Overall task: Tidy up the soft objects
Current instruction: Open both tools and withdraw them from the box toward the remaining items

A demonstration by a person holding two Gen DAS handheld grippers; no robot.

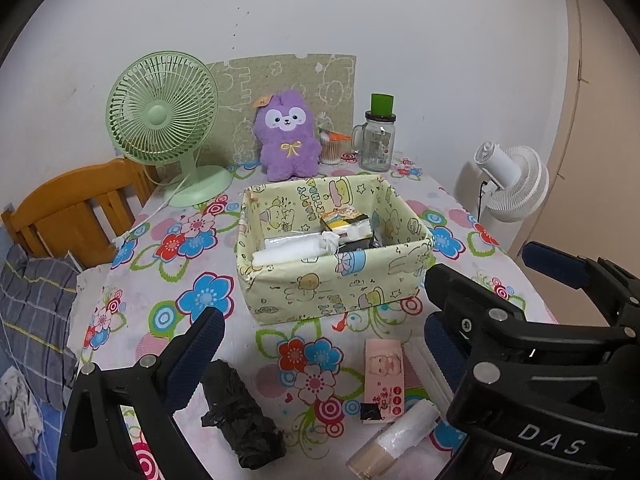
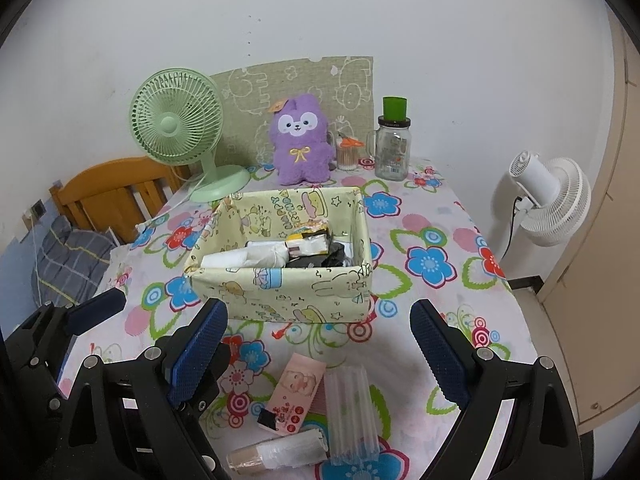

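both claws hang released and empty. the black bag (image 1: 240,416) lies at the frame's lower left, just beside the left claw (image 1: 320,344); it should pinch the roll's middle, then lift it into the box (image 1: 332,248). right claw (image 2: 320,340) waits.

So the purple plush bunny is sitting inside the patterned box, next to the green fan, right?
Not quite. The purple plush bunny sits on the table behind the patterned box, not inside it, as the right wrist view shows. It is indeed next to the green fan.

Both wrist cameras looked forward, side by side, from just behind the pale green cartoon-print box (image 1: 336,248) (image 2: 280,260).
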